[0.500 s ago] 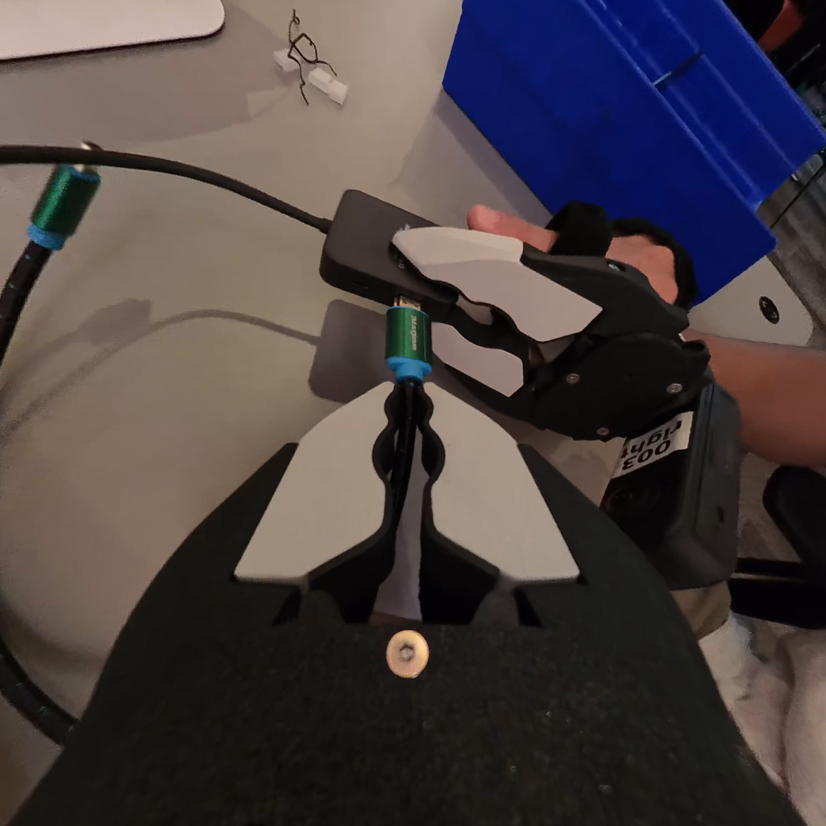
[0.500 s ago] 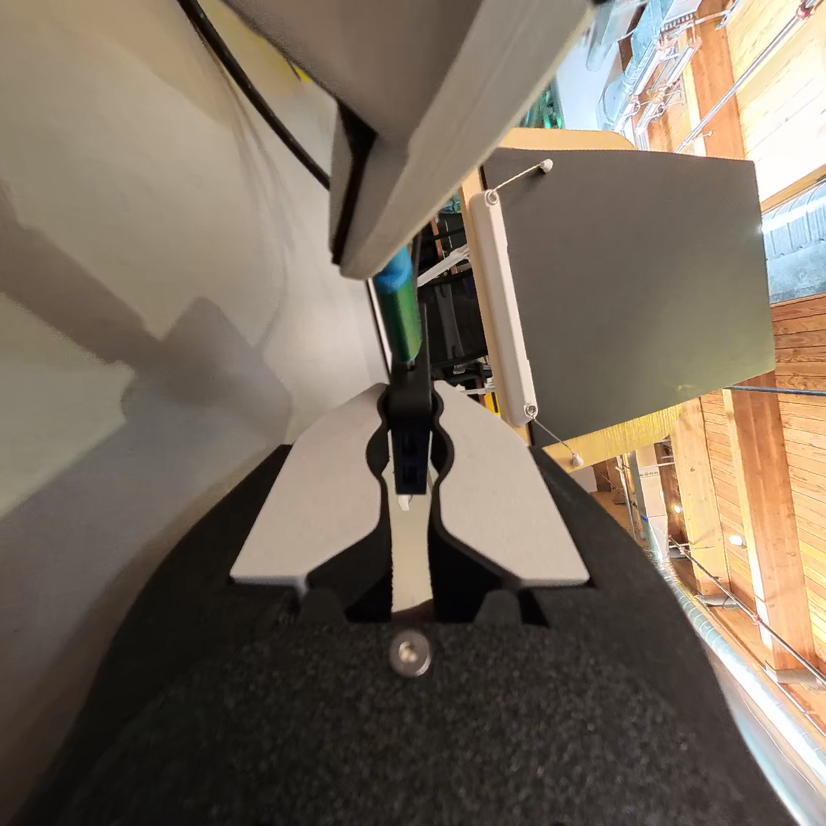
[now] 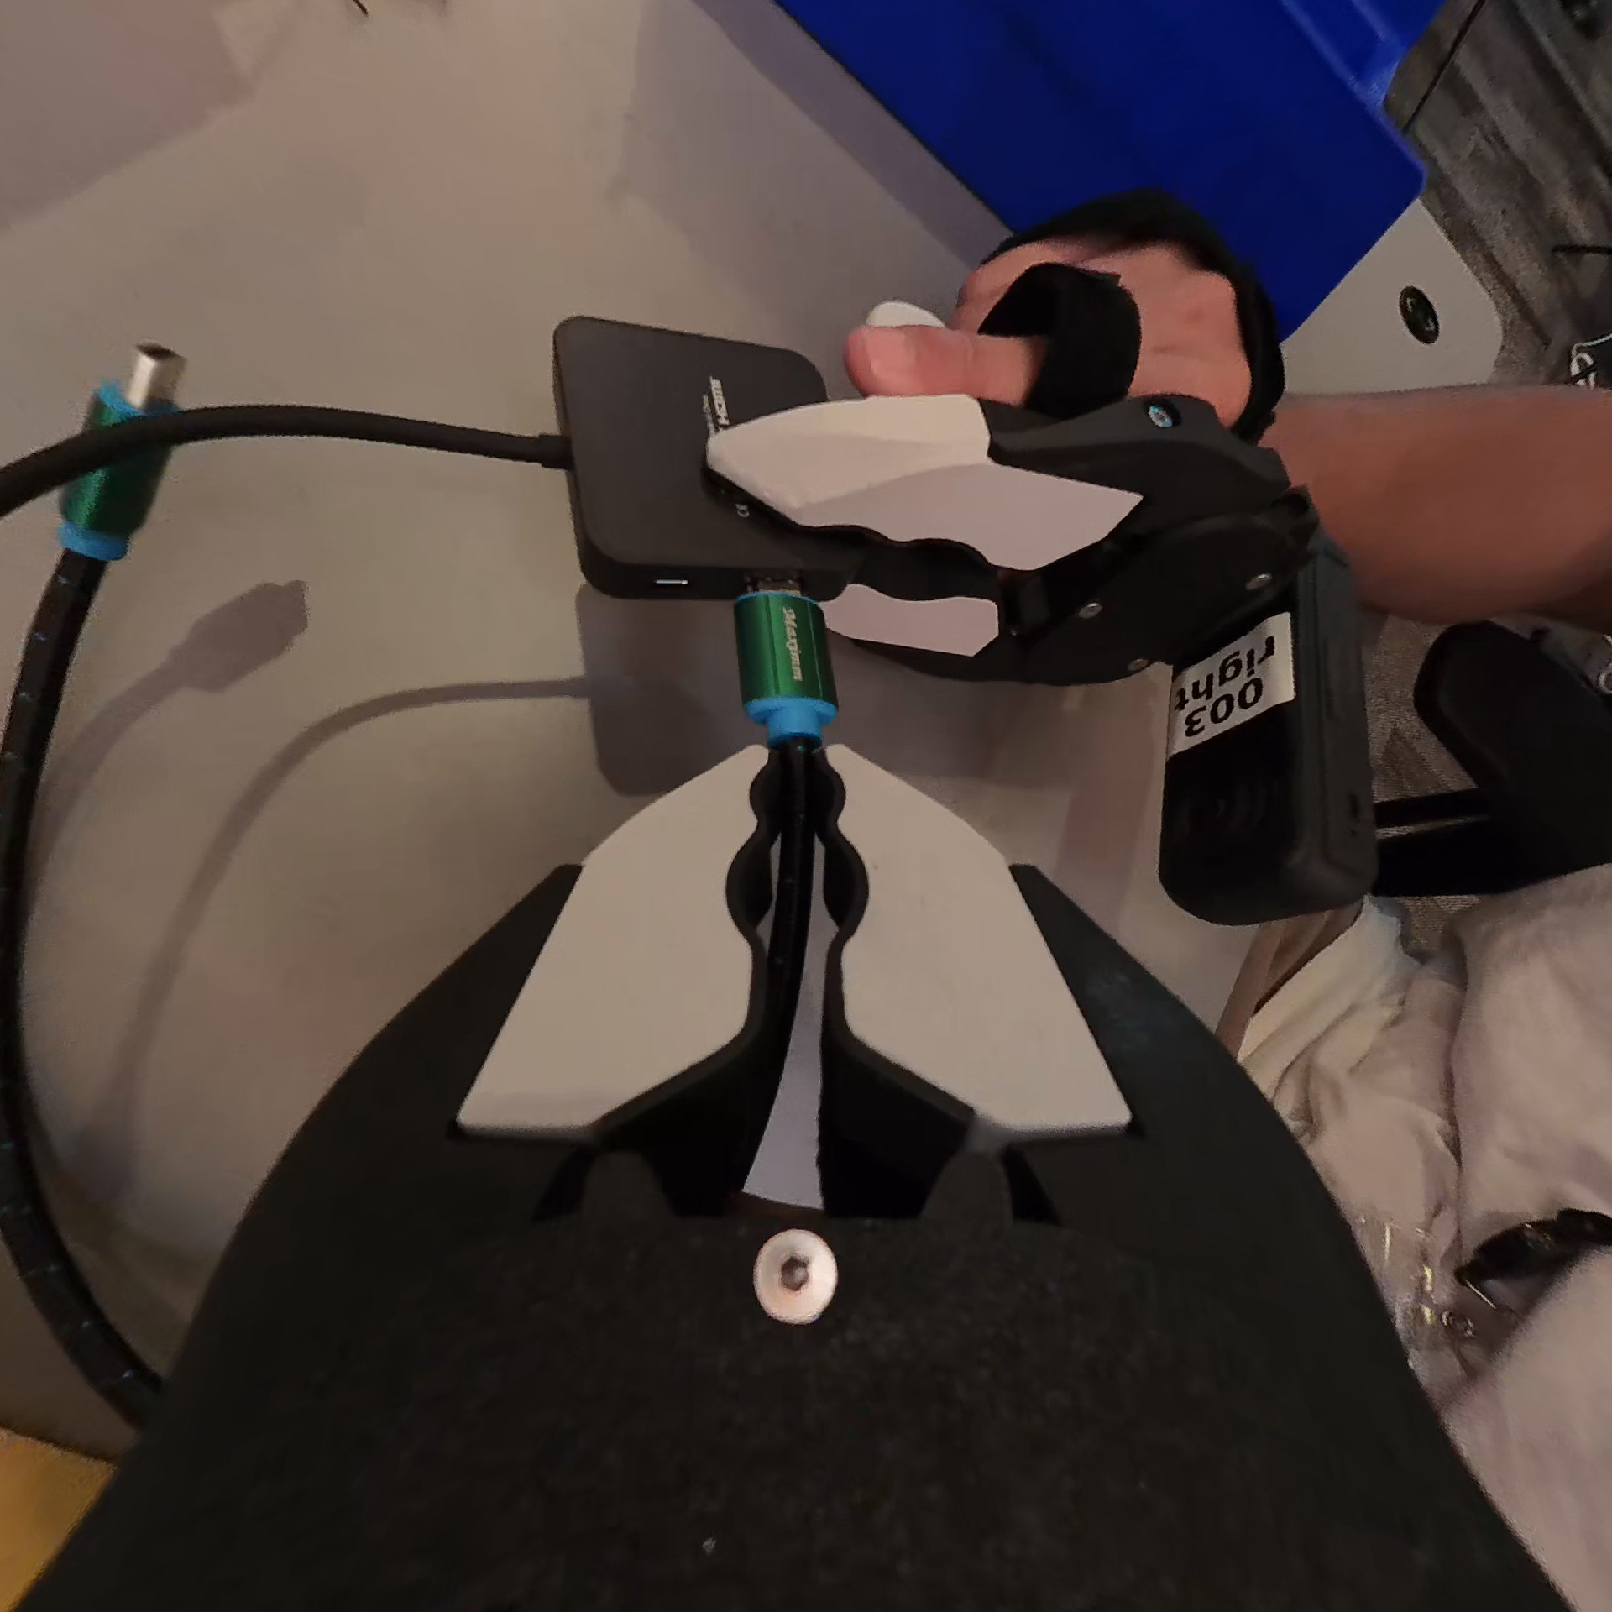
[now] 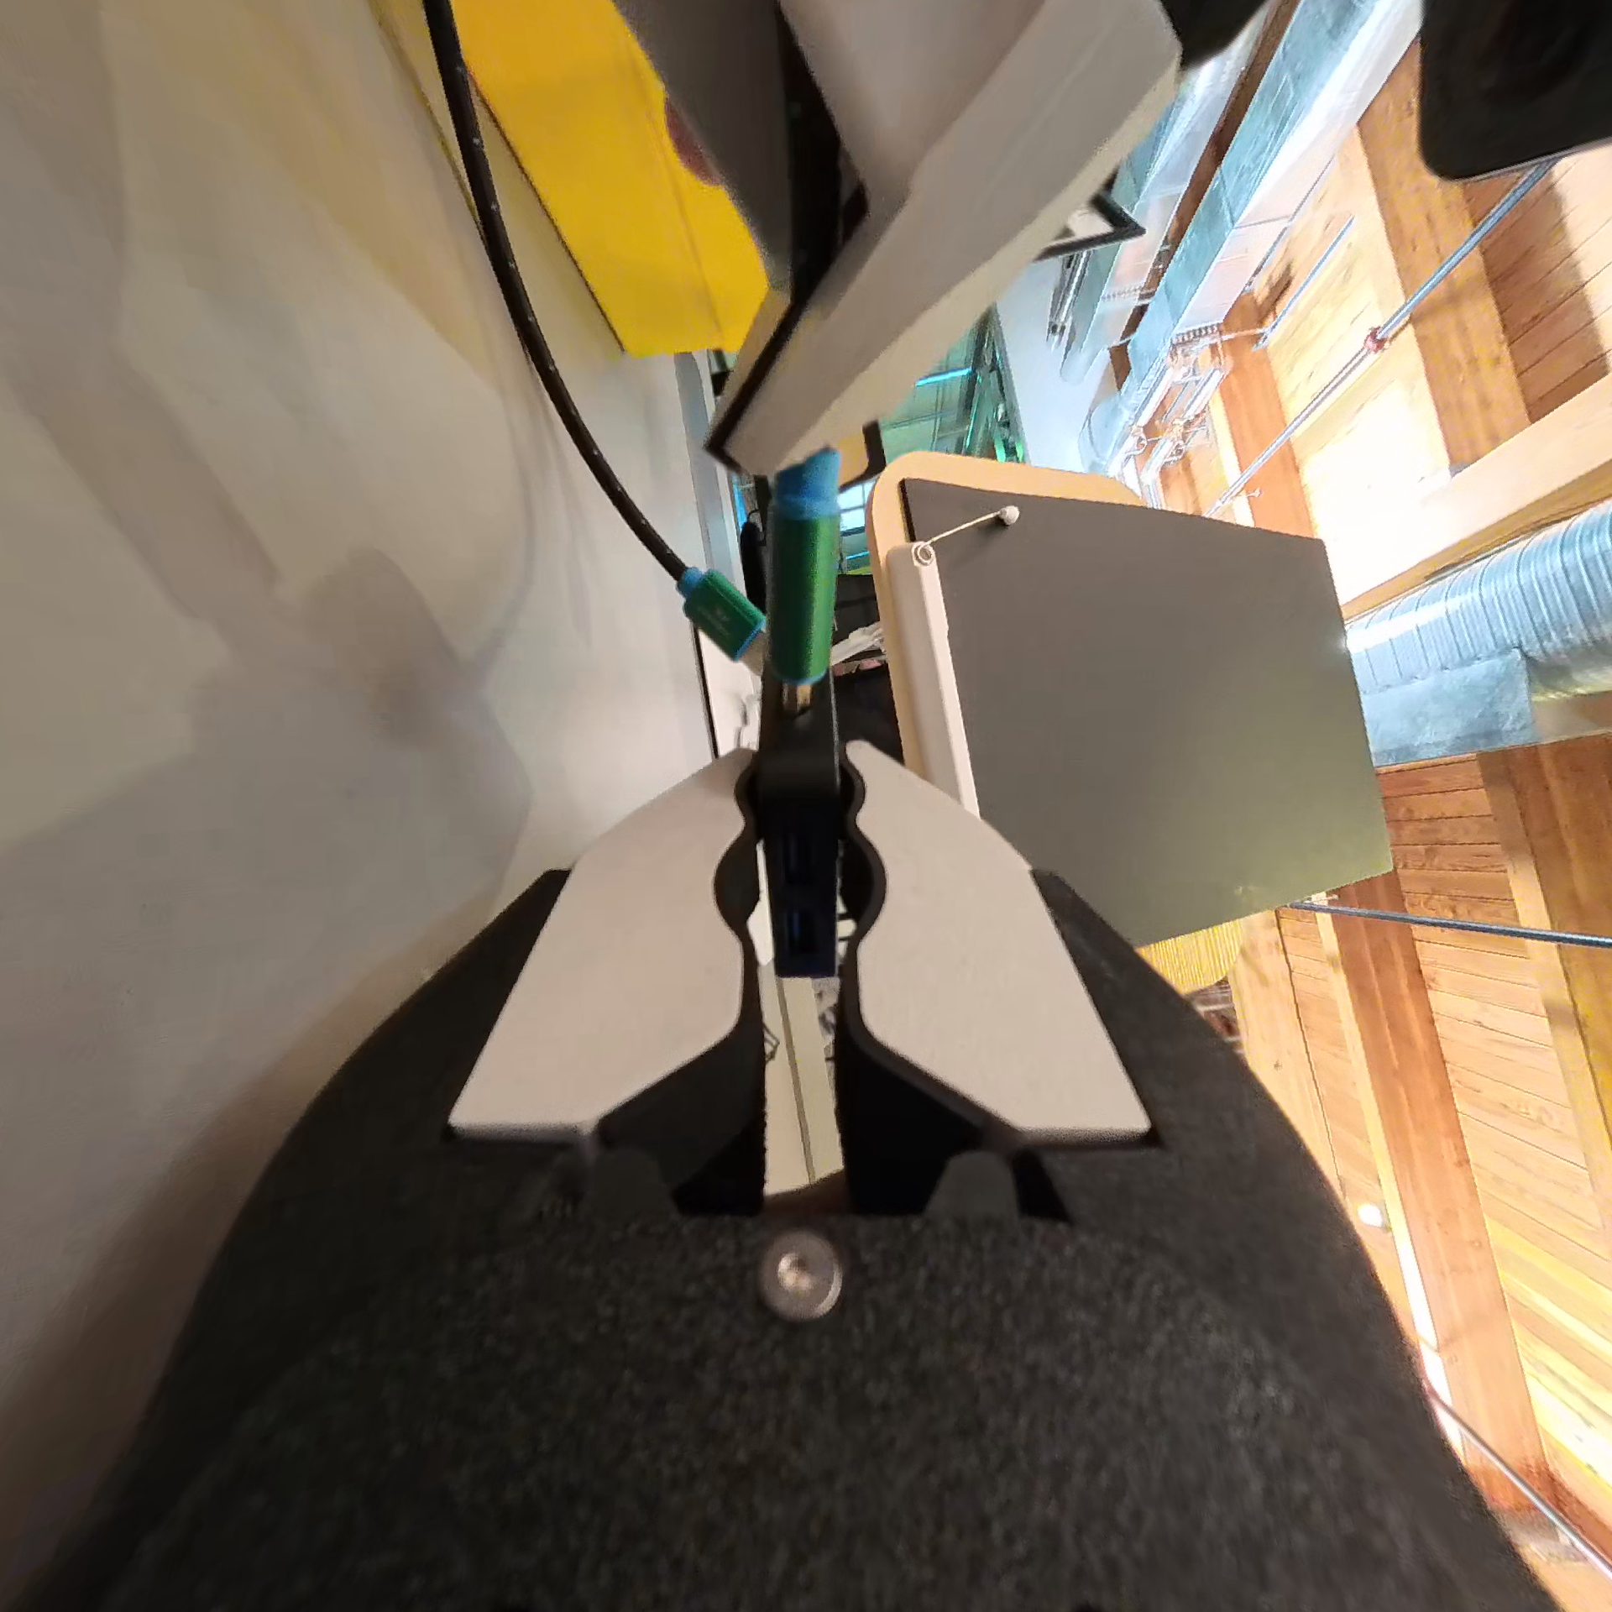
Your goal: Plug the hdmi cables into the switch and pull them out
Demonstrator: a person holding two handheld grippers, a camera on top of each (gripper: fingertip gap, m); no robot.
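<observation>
**Both grippers clamped: one on the cable, one on the switch**

In the left wrist view, the left gripper (image 3: 795, 772) had its white fingers (image 3: 663, 942) closed on the black braided HDMI cable (image 3: 789, 881), gripping it just behind the green plug (image 3: 782, 663). The plug's metal tip sat at a port on the near edge of the black switch (image 3: 663, 454) at frame centre; part of the metal still showed.

The right gripper (image 3: 768, 523), entering from the right of the frame, was pinched on the switch's right end, one finger above and one below, holding it raised over the grey table (image 3: 305, 305). In its own view, the right gripper (image 4: 798, 768) squeezed the switch (image 4: 798, 855) edge-on.

A second green plug (image 3: 113, 471) hung free at the left edge. A blue bin (image 3: 1134, 113) filled the upper right.
</observation>
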